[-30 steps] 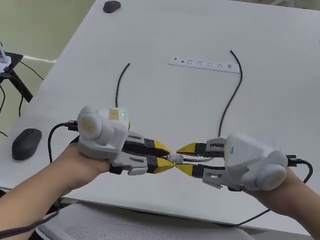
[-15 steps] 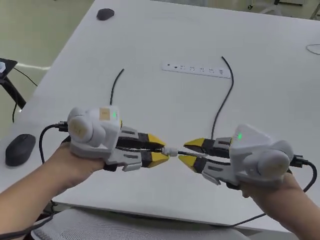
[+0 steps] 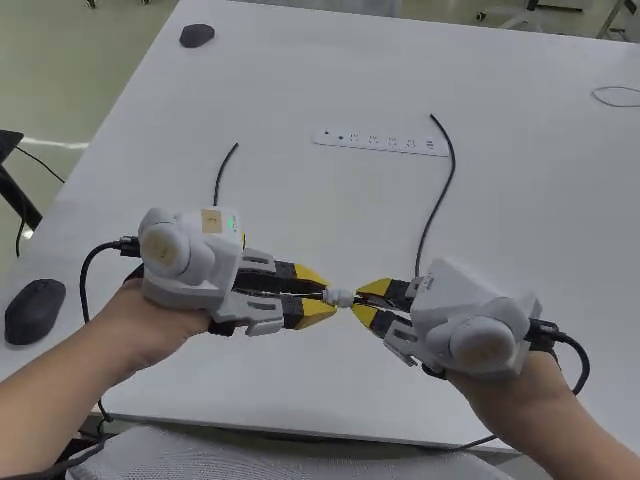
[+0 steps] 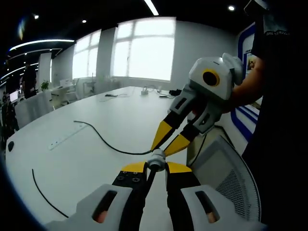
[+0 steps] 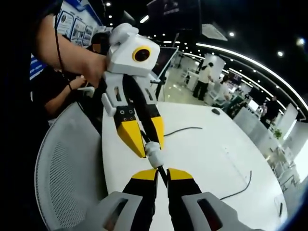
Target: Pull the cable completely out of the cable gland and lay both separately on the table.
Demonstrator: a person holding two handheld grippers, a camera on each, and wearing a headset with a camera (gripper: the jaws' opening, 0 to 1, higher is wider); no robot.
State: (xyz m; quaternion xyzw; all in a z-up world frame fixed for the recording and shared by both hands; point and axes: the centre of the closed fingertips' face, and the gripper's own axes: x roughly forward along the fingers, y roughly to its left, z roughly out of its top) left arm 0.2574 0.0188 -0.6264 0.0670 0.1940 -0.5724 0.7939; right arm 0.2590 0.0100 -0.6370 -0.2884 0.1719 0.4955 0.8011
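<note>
The gland hangs in the air over the near edge of the table, between the two grippers. The left gripper has its jaws closed on the gland. In the left gripper view the small pale ring sits right between the yellow tips. The right gripper meets it nose to nose, jaws pinched on the cable just beside the gland. In the right gripper view the black cable runs down between its own tips.

From the grip, the cable trails across the table toward the far edge, and its free end lies near the strip.

The gland looks like a small, hard, light plastic piece, probably smooth, so it wants a firm hold across its body. The cable is thin and limp. It weighs next to nothing but will bend or stretch if taken far from the gland. The hold close to the gland suits a straight pull along the gland's axis. The seal inside likely grips by friction, so a jerk may come when it lets go.

There are no containers on the table. The gland is the one thing that holds something, and the cable appears to be seated in it, so the pull is not yet finished.
</note>
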